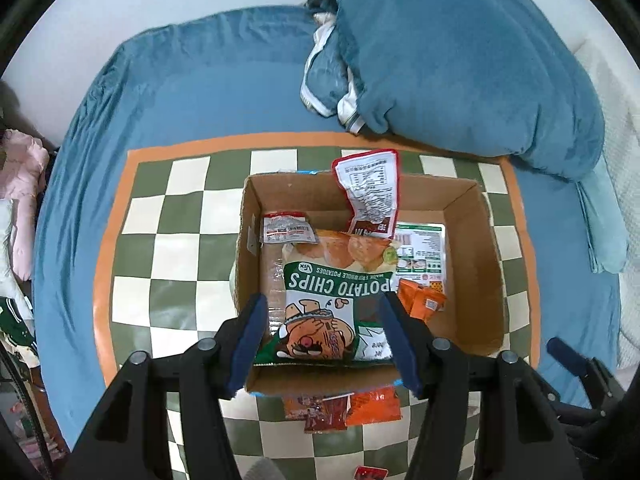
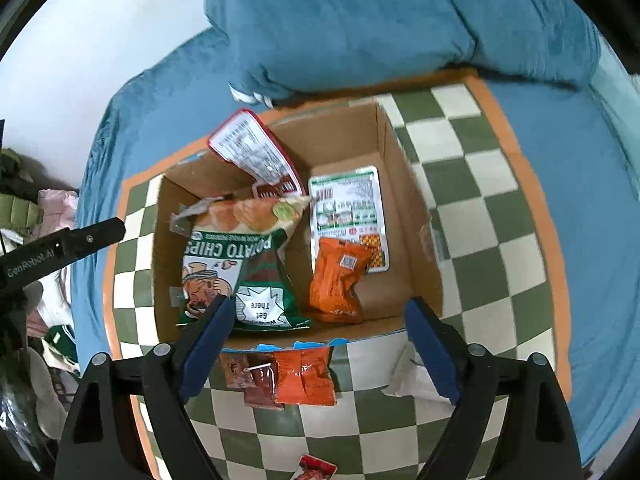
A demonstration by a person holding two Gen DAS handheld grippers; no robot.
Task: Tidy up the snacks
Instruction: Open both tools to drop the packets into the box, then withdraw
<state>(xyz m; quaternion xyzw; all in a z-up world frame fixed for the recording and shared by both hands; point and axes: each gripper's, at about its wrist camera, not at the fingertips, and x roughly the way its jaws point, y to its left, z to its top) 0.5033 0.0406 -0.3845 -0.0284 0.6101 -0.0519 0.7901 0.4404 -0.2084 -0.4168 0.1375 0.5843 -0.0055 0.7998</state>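
An open cardboard box [image 1: 464,208] [image 2: 404,184] stands on a green-and-white checkered mat. Inside lie a green potato chips bag [image 1: 336,288] [image 2: 236,256], a red-edged packet leaning on the back wall [image 1: 370,188] [image 2: 252,148], a green-white flat packet [image 1: 424,248] [image 2: 348,204], an orange packet [image 1: 422,300] [image 2: 336,276] and a small red-white packet [image 1: 286,228]. My left gripper [image 1: 324,340] is open, its fingers either side of the chips bag's near end, above it. My right gripper [image 2: 318,344] is open and empty over the box's near wall. Orange and brown packets [image 1: 344,406] [image 2: 288,376] lie outside the near wall.
The mat [image 1: 168,248] [image 2: 492,208] lies on a blue bedsheet [image 1: 180,92]. A blue quilt [image 1: 460,52] [image 2: 380,12] is heaped behind the box. A small red packet [image 2: 314,468] [image 1: 372,473] lies near the mat's front. White paper [image 2: 412,380] lies beside the right finger. Clothes are piled at left.
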